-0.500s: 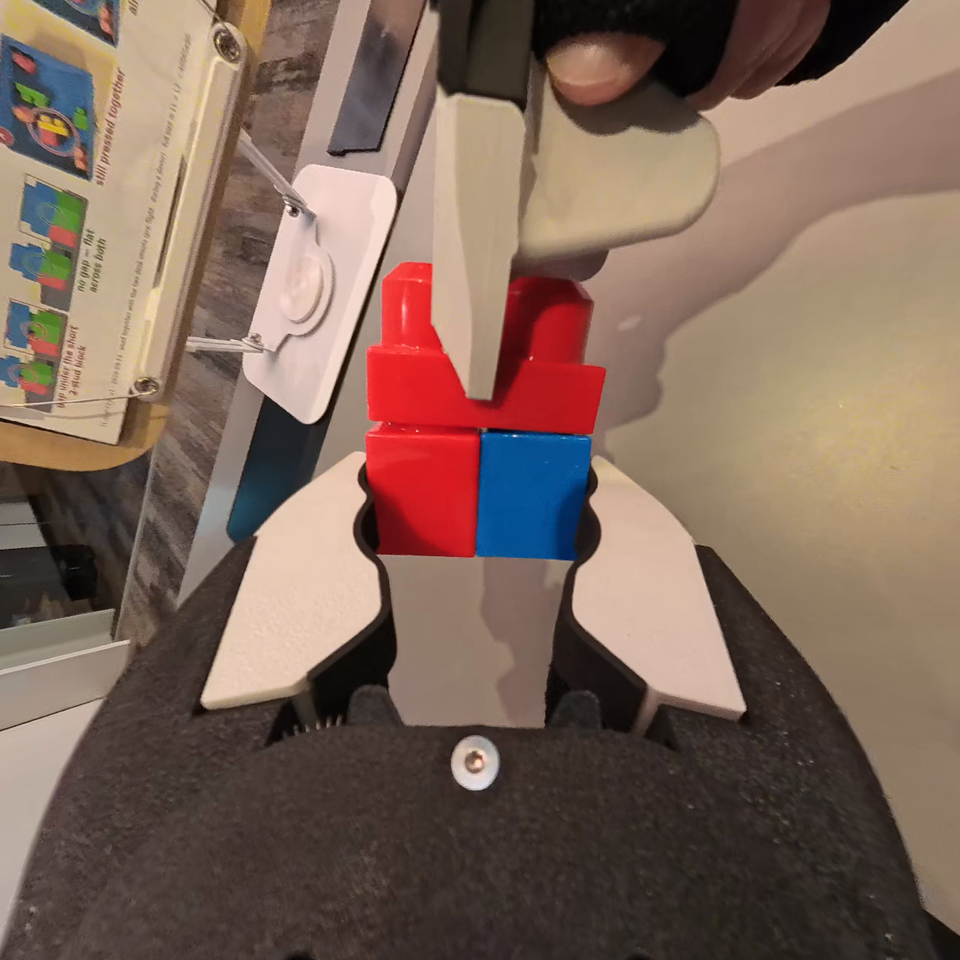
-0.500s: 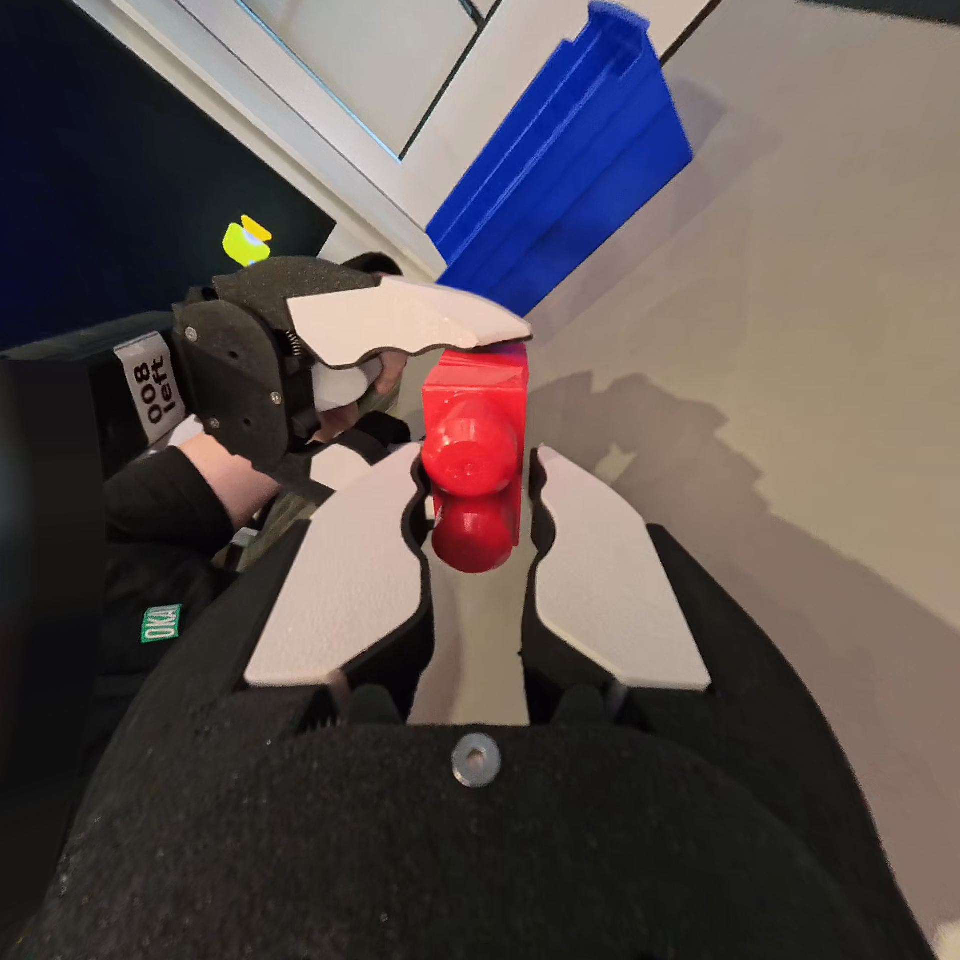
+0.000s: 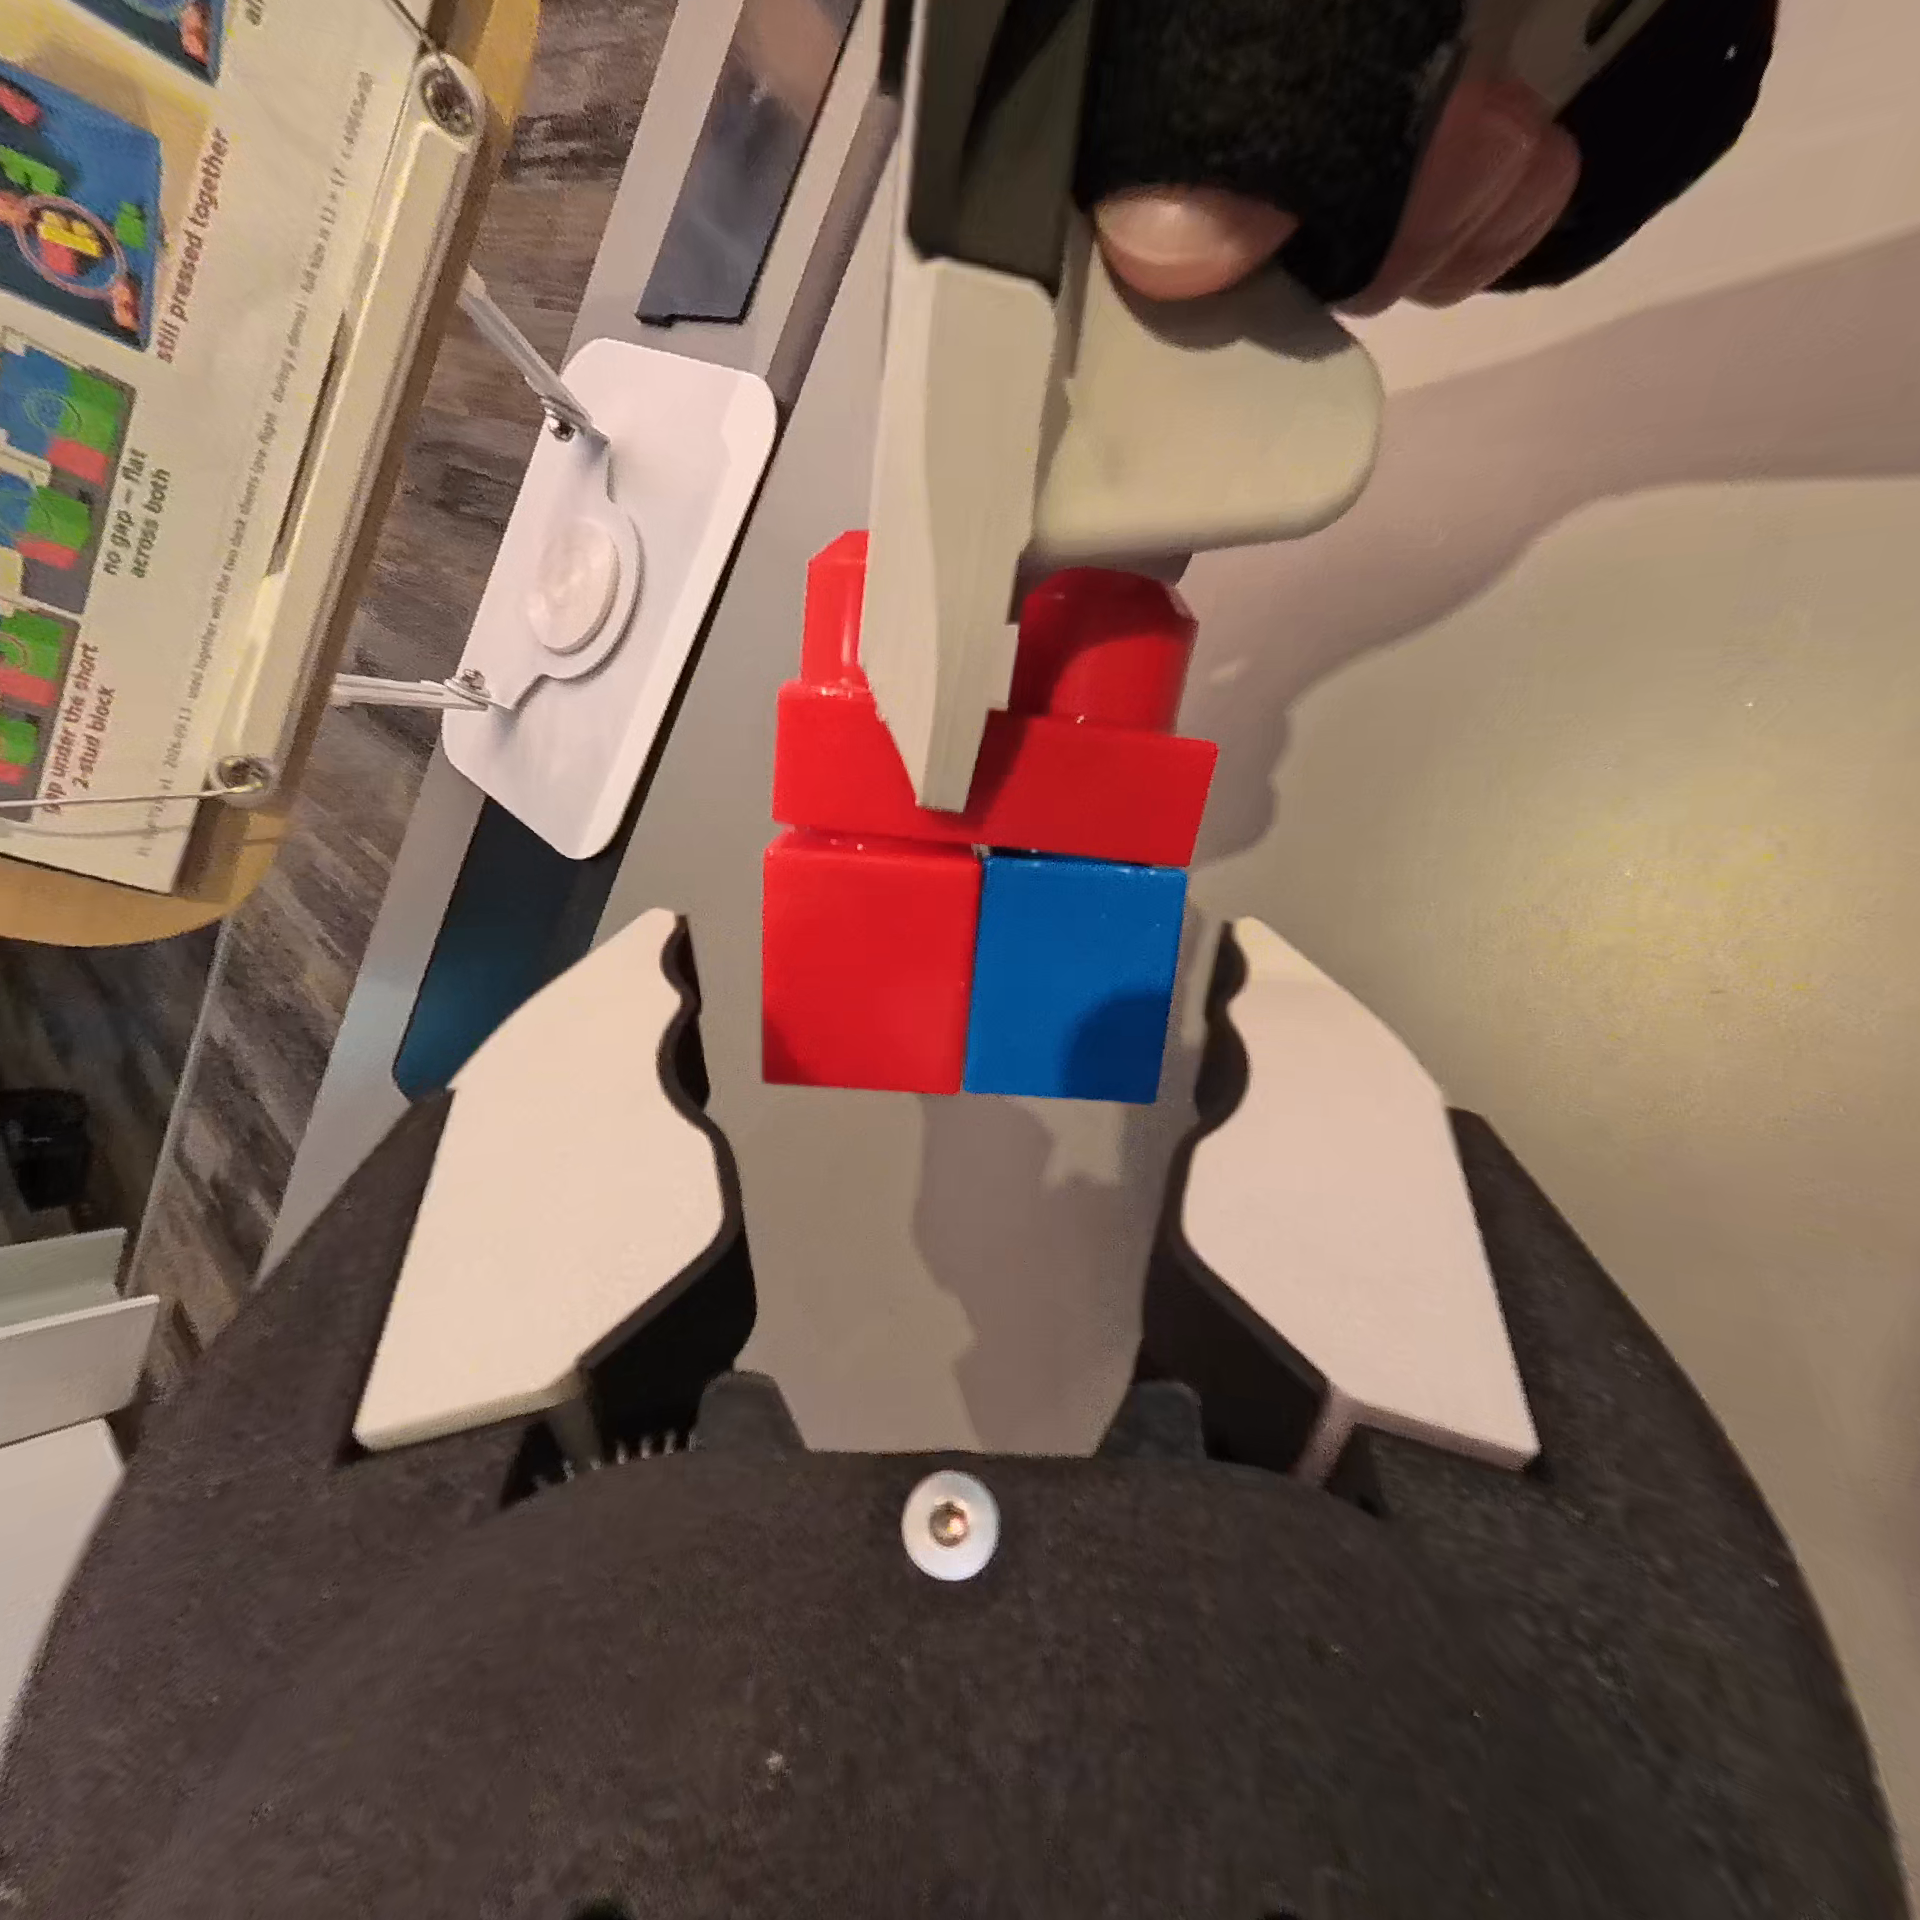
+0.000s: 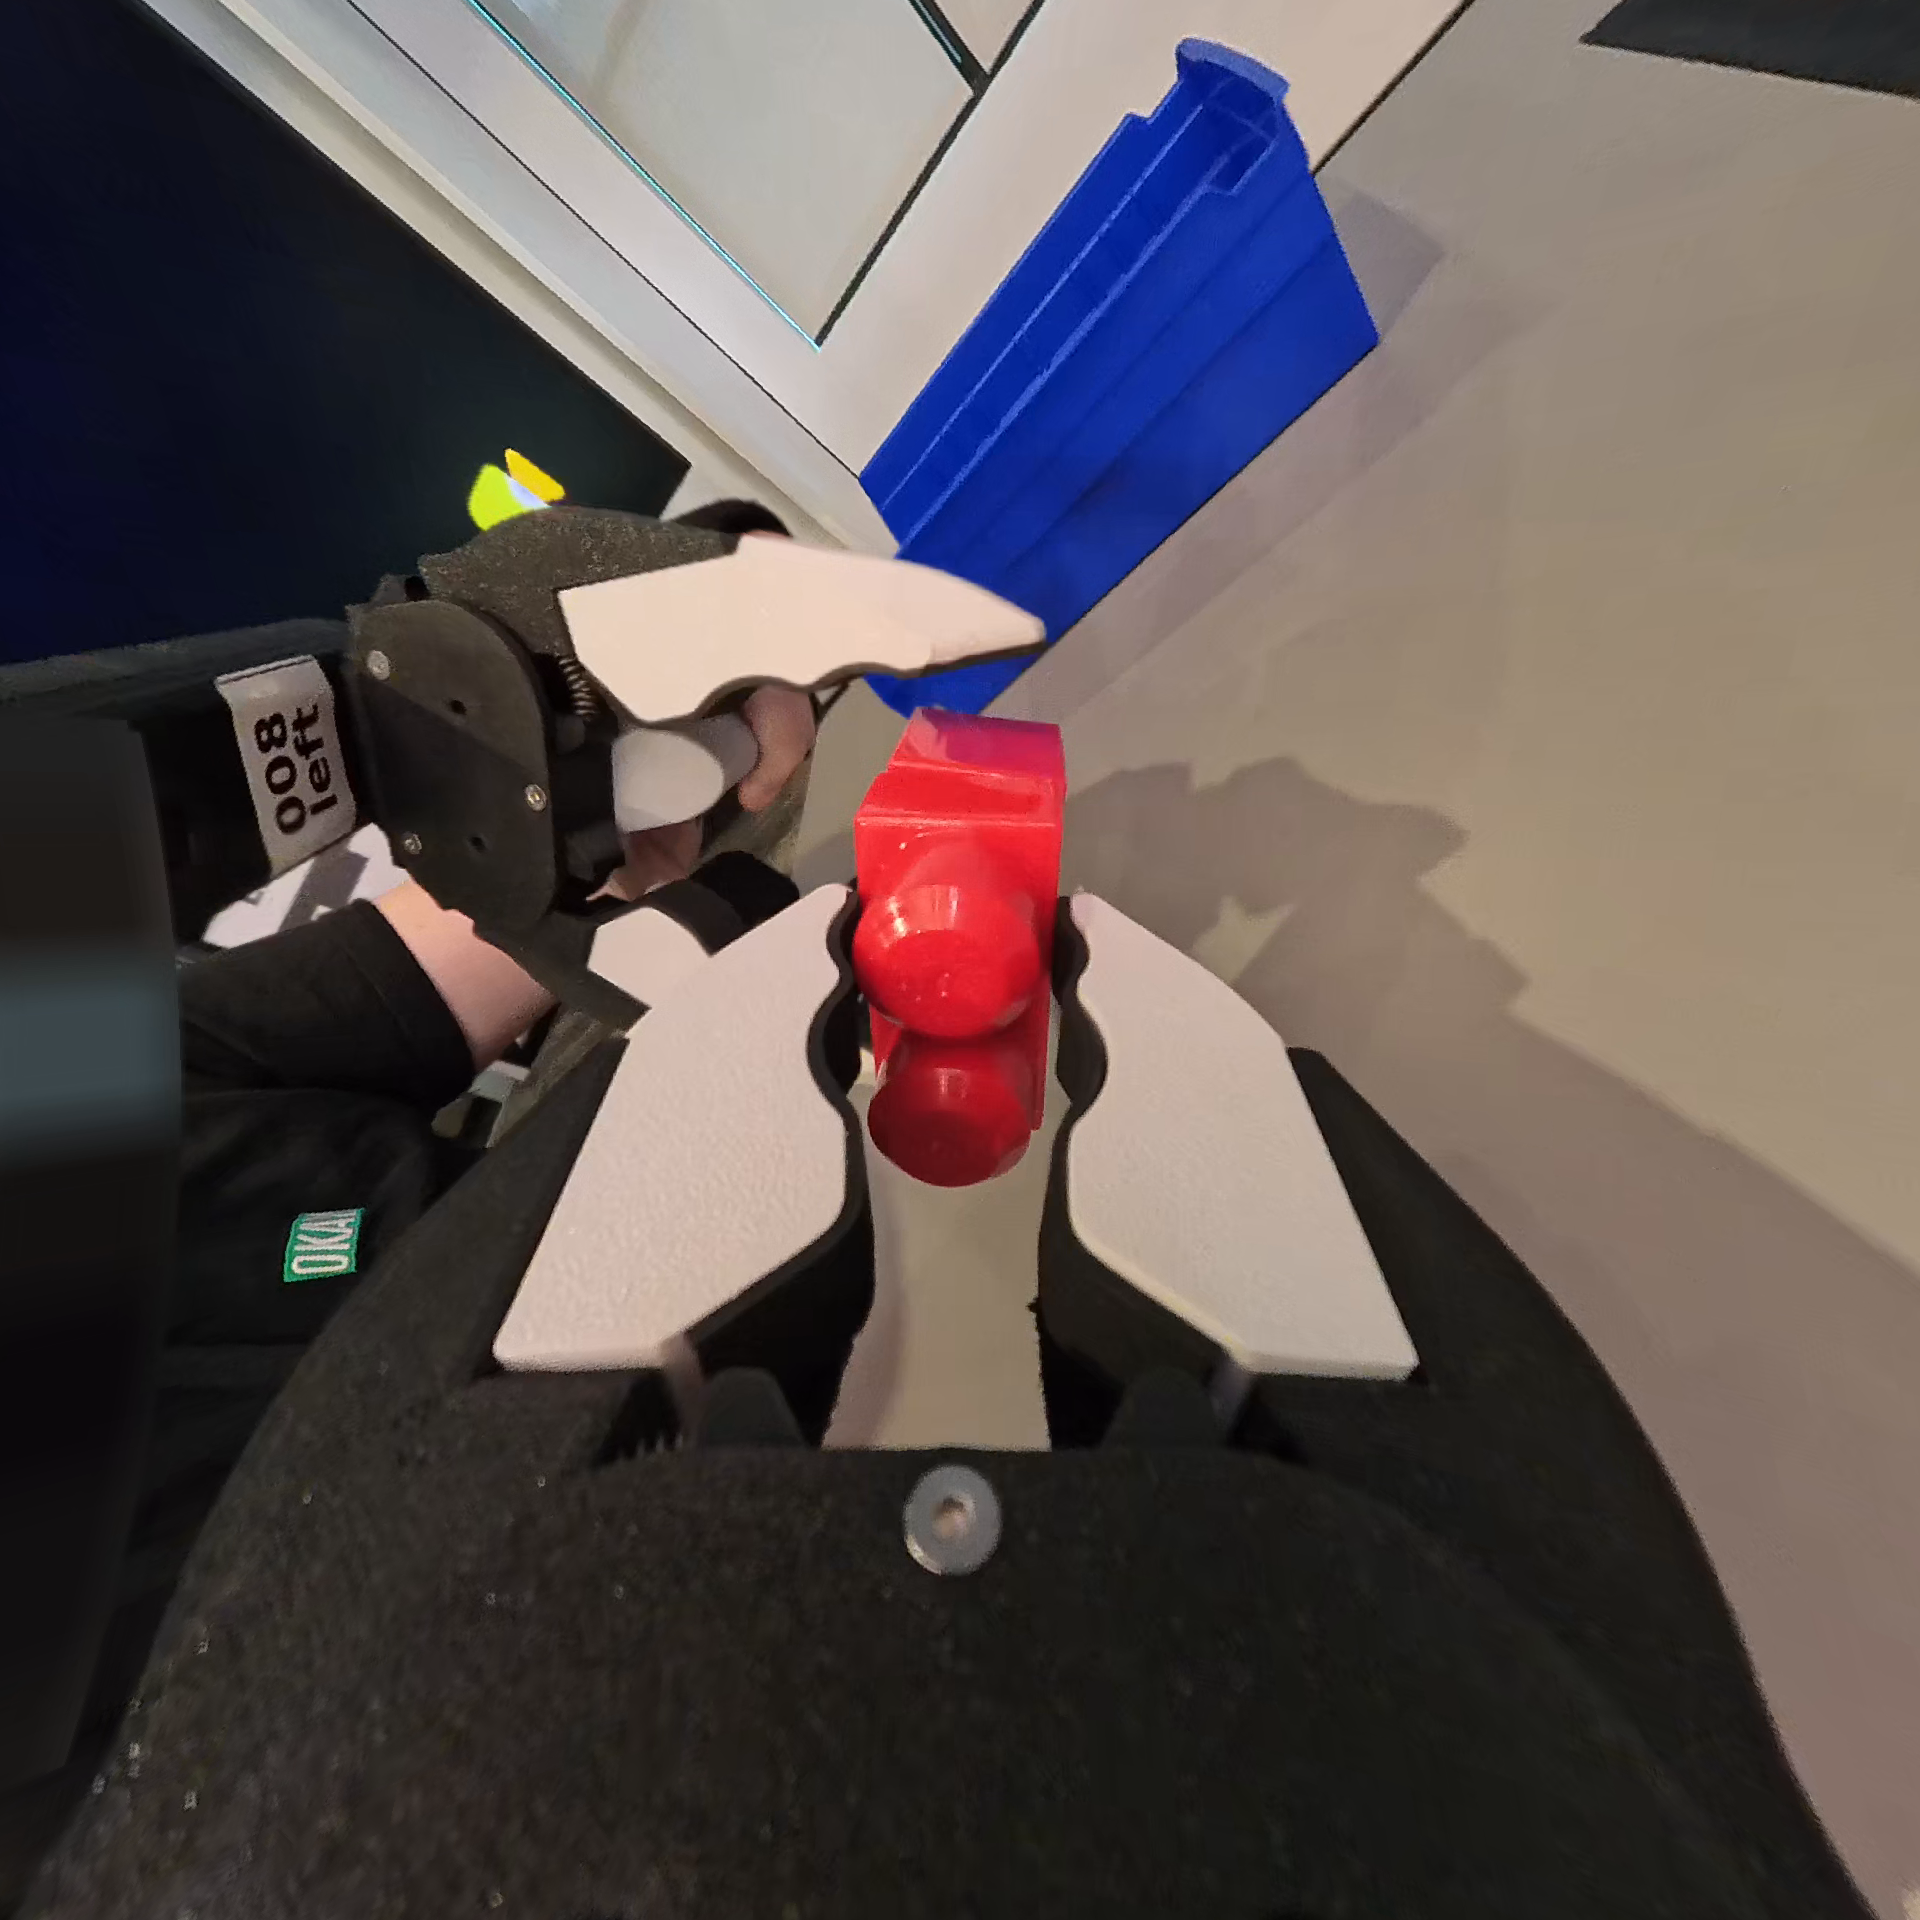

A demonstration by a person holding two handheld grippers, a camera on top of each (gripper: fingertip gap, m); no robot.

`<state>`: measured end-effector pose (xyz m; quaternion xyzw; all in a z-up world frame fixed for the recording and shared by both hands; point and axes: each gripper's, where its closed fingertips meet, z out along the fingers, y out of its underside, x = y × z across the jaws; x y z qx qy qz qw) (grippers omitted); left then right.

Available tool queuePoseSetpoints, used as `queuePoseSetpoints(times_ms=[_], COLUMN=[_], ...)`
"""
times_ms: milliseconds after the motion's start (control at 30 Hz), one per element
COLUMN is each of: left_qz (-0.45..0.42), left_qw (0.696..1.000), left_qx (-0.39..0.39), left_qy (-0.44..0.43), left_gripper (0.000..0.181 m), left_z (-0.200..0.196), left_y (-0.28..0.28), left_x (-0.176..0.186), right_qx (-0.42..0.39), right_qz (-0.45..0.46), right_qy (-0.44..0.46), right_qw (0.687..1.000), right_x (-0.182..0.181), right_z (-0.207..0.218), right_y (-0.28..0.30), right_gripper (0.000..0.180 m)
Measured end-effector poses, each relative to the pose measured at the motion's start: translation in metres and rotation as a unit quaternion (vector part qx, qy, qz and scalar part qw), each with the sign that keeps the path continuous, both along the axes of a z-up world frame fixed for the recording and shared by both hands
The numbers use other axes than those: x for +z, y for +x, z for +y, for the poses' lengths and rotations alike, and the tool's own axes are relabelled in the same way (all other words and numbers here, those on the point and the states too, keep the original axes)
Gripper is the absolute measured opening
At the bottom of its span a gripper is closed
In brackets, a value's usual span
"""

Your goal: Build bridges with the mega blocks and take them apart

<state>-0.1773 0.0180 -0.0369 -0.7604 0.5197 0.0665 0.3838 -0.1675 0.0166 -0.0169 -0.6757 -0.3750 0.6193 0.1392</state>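
A red two-stud block [image 3: 1091, 779] sits on a small red block [image 3: 862, 966] and a small blue block [image 3: 1070, 987] that stand side by side. My right gripper [image 4: 956, 904] is shut on the red two-stud block [image 4: 956, 821] from above; one of its fingers [image 3: 951, 582] crosses the block's front in the left wrist view. My left gripper [image 3: 951, 925] is open, with a gap between each fingertip and the two lower blocks. In the right wrist view its upper finger [image 4: 790, 623] hovers just above the stack. The two lower blocks are mostly hidden in the right wrist view.
A blue bin [image 4: 1122, 374] stands at the back of the beige table [image 3: 1558, 1039]. A picture instruction card [image 3: 125, 416] on a stand and a white clip plate [image 3: 613, 592] hang at the left, beyond the table edge. A gloved hand [image 3: 1299, 156] holds the right gripper.
My left gripper has opened and let go of the two lower blocks; its fingers now stand clear of them. My right gripper stays shut on the red two-stud block.
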Motion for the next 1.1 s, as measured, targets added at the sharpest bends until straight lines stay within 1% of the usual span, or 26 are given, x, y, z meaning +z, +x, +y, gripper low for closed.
queuePoseSetpoints(times_ms=[67,133,200,267,300,333,367,400,433,467,500,533,600,667,767,867,1000,1033,1100], left_qz=[-0.019,-0.066,-0.16,-0.261,-0.31,-0.359,-0.412,-0.464,-0.512,-0.555,-0.579,-0.583,-0.564,-0.555,-0.537,-0.535,-0.523,-0.528,-0.545], left_qw=[0.999,0.996,0.982,0.957,0.941,0.923,0.899,0.87,0.836,0.802,0.781,0.778,0.791,0.794,0.796,0.795,0.807,0.803,0.783], left_qx=[0.012,0.019,0.023,0.033,0.034,0.03,0.01,-0.029,-0.081,-0.107,-0.124,-0.13,-0.148,-0.168,-0.197,-0.215,-0.209,-0.211,-0.23], left_qy=[-0.024,-0.059,-0.094,-0.121,-0.131,-0.138,-0.147,-0.162,-0.181,-0.191,-0.197,-0.195,-0.183,-0.186,-0.197,-0.189,-0.176,-0.179,-0.193], left_gripper=[0.105,0.108,0.1,0.098,0.095,0.087,0.076,0.062,0.055,0.051,0.05,0.051,0.058,0.067,0.073,0.07,0.055,0.049,0.037], left_z=[-0.001,-0.007,-0.012,-0.013,-0.011,-0.009,-0.009,-0.014,-0.022,-0.024,-0.022,-0.018,-0.011,-0.007,-0.005,-0.005,0.002,0.003,-0.001], left_y=[-0.003,-0.005,-0.008,-0.017,-0.022,-0.025,-0.024,-0.019,-0.012,-0.007,-0.002,0.003,0.018,0.036,0.06,0.073,0.074,0.073,0.072], left_x=[0.001,0.004,0.016,0.031,0.038,0.047,0.058,0.071,0.086,0.1,0.111,0.116,0.123,0.134,0.147,0.149,0.129,0.128,0.13], right_qx=[-0.001,0.001,0.0,0.003,0.004,0.007,0.009,0.009,0.007,0.008,0.004,-0.007,-0.026,-0.044,-0.057,-0.06,-0.056,-0.058,-0.051], right_qz=[0.01,0.019,0.041,0.064,0.078,0.095,0.114,0.13,0.143,0.159,0.176,0.187,0.199,0.212,0.216,0.207,0.191,0.181,0.17], right_qy=[0.002,0.01,0.016,0.035,0.052,0.071,0.091,0.113,0.139,0.172,0.201,0.219,0.248,0.276,0.303,0.323,0.324,0.323,0.32], right_qw=[1.0,1.0,0.999,0.997,0.996,0.993,0.989,0.985,0.98,0.972,0.964,0.958,0.948,0.936,0.926,0.922,0.925,0.927,0.931], right_x=[0.002,0.003,0.007,0.012,0.016,0.022,0.029,0.036,0.043,0.051,0.06,0.069,0.085,0.1,0.114,0.117,0.109,0.105,0.098], right_z=[0.002,0.004,0.009,0.012,0.013,0.013,0.012,0.011,0.01,0.007,0.004,0.004,0.003,0.001,-0.003,-0.006,-0.005,-0.003,-0.002], right_y=[0.003,0.008,0.014,0.022,0.026,0.03,0.034,0.039,0.043,0.048,0.053,0.058,0.069,0.079,0.09,0.092,0.084,0.081,0.077], right_gripper=[0.034,0.034,0.034,0.034,0.034,0.034,0.034,0.034,0.034,0.034,0.034,0.034,0.034,0.034,0.034,0.034,0.034,0.034,0.034])
